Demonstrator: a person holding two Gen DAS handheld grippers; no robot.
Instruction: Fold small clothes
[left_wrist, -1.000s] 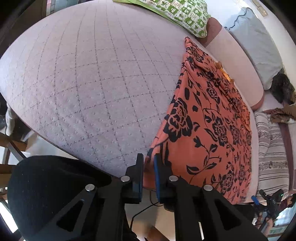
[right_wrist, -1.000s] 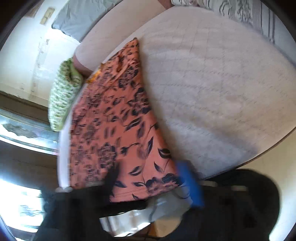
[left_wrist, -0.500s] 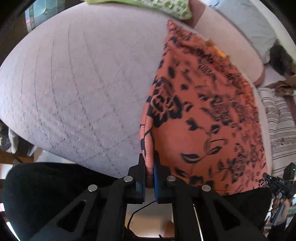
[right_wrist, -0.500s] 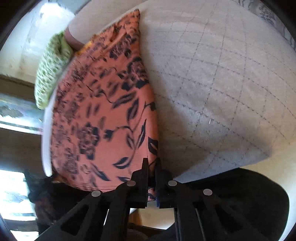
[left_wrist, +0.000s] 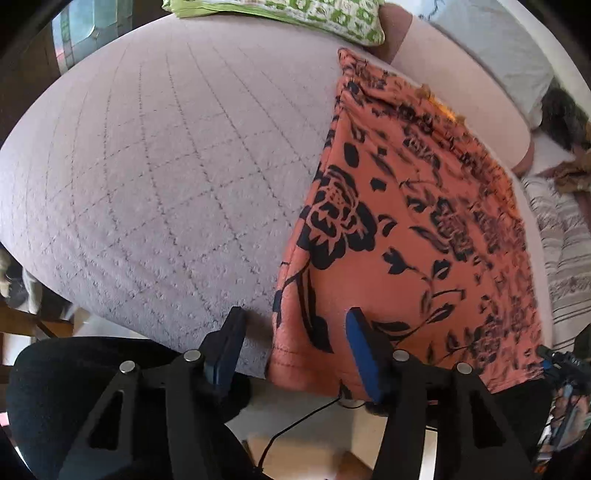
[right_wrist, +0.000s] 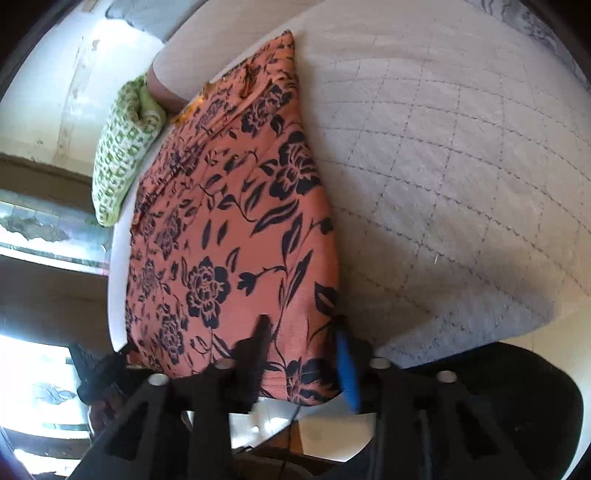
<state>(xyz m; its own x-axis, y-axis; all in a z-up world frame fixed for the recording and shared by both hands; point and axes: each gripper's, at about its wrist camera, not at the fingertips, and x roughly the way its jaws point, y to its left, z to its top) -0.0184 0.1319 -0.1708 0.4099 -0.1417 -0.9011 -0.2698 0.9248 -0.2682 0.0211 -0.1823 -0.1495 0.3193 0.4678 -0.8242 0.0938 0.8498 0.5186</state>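
A bed carries everything, covered by a pale lilac quilted bedspread (left_wrist: 155, 177) stitched in a diamond grid. An orange garment with a black floral print (left_wrist: 406, 236) lies flat near one side, its hem at the near edge. A green-and-white patterned pillow (left_wrist: 295, 14) lies at the far edge, and a striped cloth (left_wrist: 565, 243) lies beside the garment.

The left tongs (left_wrist: 293, 332) are seen opening over the near corner of the orange floral garment (left_wrist: 406, 236), laid on the quilted bed (left_wrist: 147, 166).
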